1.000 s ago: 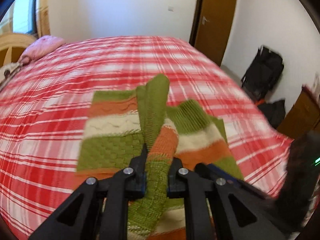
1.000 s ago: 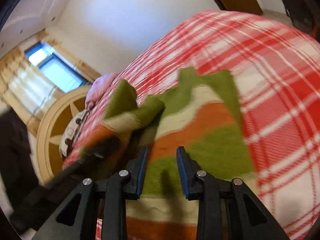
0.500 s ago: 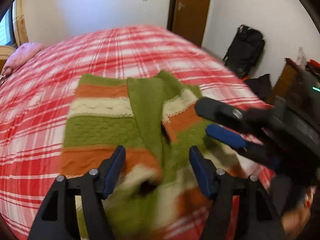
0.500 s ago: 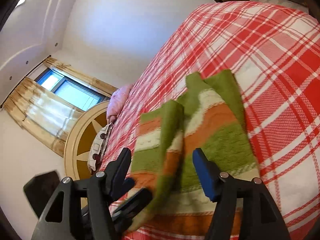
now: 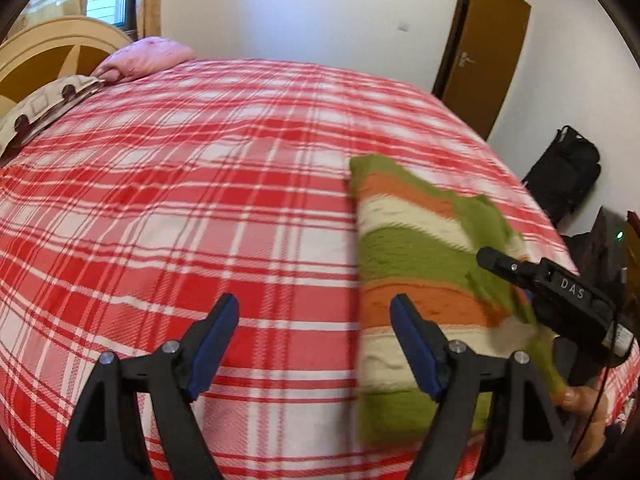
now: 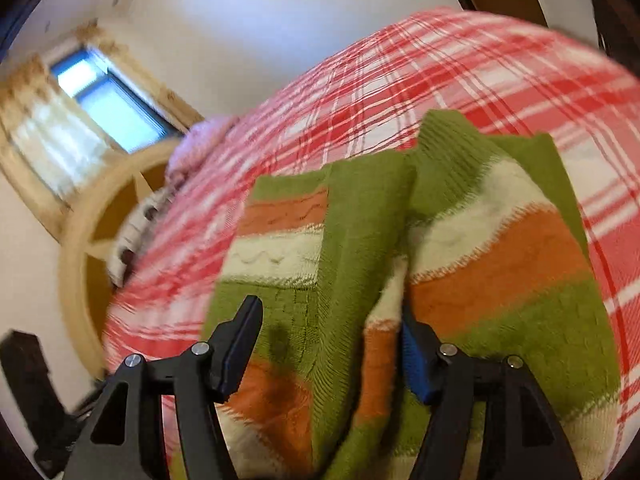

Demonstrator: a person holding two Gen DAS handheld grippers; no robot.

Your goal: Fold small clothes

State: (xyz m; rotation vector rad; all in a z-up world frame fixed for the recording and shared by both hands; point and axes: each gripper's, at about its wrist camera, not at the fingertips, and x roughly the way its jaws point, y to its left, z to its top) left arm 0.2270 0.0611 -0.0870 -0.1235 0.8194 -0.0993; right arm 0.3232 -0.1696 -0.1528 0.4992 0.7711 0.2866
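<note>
Green, orange and cream striped knit sweater (image 6: 460,264) lying on the red plaid bedspread (image 5: 200,200), both sets of jaws released.

From the left wrist view the left gripper (image 5: 314,344) hangs over bare bedspread, its jaws spread wide and empty, with the sweater just to its right. The right gripper (image 6: 332,354) sits low over the sweater, jaws parted and gripping nothing; a green panel of the knit runs between its fingers, and the fabric is bunched in ridges beside the right one. A pink pillow (image 5: 148,54) rests at the wooden headboard (image 5: 44,46); a brown door (image 5: 486,52) stands beyond the bed.
</note>
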